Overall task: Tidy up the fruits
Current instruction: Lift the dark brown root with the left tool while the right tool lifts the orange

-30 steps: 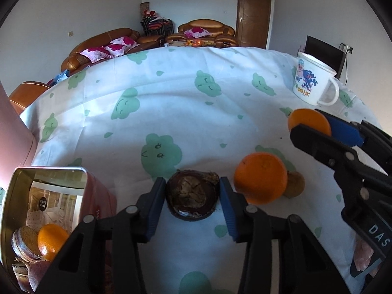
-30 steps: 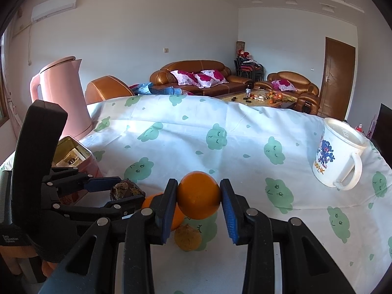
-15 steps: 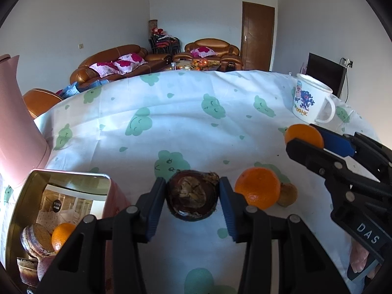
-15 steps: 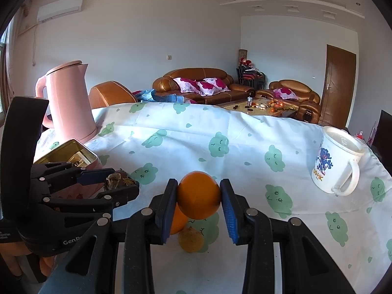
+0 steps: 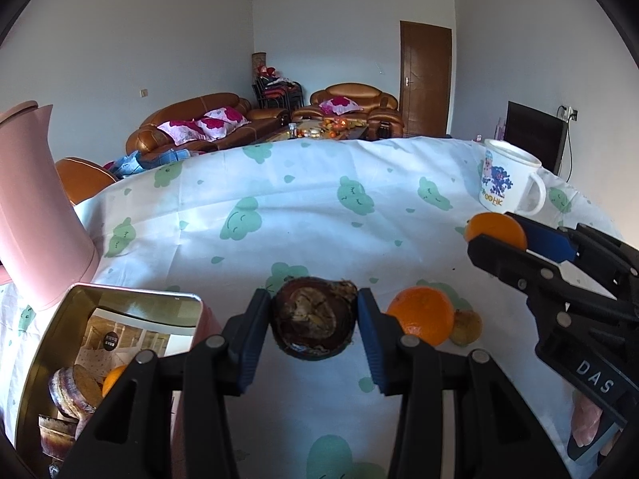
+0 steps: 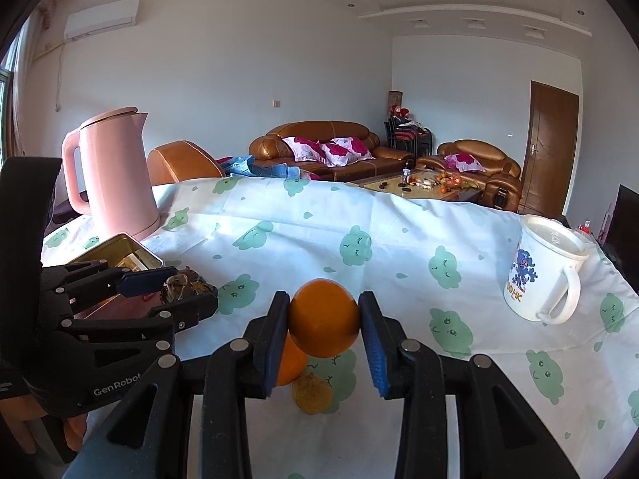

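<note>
A dark fruit (image 5: 313, 322) and an orange (image 6: 322, 322) are clamped in the left hand-held gripper (image 5: 313, 329) and right hand-held gripper (image 6: 323, 335), seemingly for sorting into the tin (image 5: 52, 343).

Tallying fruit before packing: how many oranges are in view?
3: one in the right claw, one on the tablecloth, one inside the tin. More may be hidden in the tin.

Both grippers up off table, angled slightly down. L gripper (image 5: 315, 319) clamped on dark fruit, R gripper (image 6: 324, 323) clamped on orange.
</note>
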The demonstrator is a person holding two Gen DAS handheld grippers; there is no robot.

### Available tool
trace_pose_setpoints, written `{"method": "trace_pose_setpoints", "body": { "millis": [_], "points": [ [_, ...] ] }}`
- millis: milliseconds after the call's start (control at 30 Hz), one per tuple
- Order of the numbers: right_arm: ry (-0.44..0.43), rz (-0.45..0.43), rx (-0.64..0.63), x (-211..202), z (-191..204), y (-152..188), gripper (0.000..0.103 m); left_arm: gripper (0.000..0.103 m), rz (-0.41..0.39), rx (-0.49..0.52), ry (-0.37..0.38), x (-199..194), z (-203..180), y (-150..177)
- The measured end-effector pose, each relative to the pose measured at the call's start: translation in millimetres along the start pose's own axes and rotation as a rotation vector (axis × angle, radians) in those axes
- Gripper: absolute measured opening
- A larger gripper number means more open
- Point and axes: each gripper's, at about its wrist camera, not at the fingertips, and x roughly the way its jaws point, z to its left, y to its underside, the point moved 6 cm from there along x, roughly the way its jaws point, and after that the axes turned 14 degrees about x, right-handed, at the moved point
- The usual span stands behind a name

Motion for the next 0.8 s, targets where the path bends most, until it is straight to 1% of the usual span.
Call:
{"method": "trace_pose_setpoints", "body": {
  "millis": [233,500,800],
  "points": [
    [-0.003,-0.023,0.000,-5.1,0.5,-0.4,0.037,0.046,-0.030,0.005,-0.014,-7.3,-0.8,-0.8],
    [-0.008,-0.055,-0.009,-11.8,2.8,-1.2,0.037,0.046,-0.068,-0.011,-0.032,-17.0,2.9,-0.8],
    [-0.014,-0.082,-0.012,-17.6,4.3,-1.4,0.037,0.046,-0.118,0.002,-0.074,-29.2,2.2,-1.9]
  ]
}}
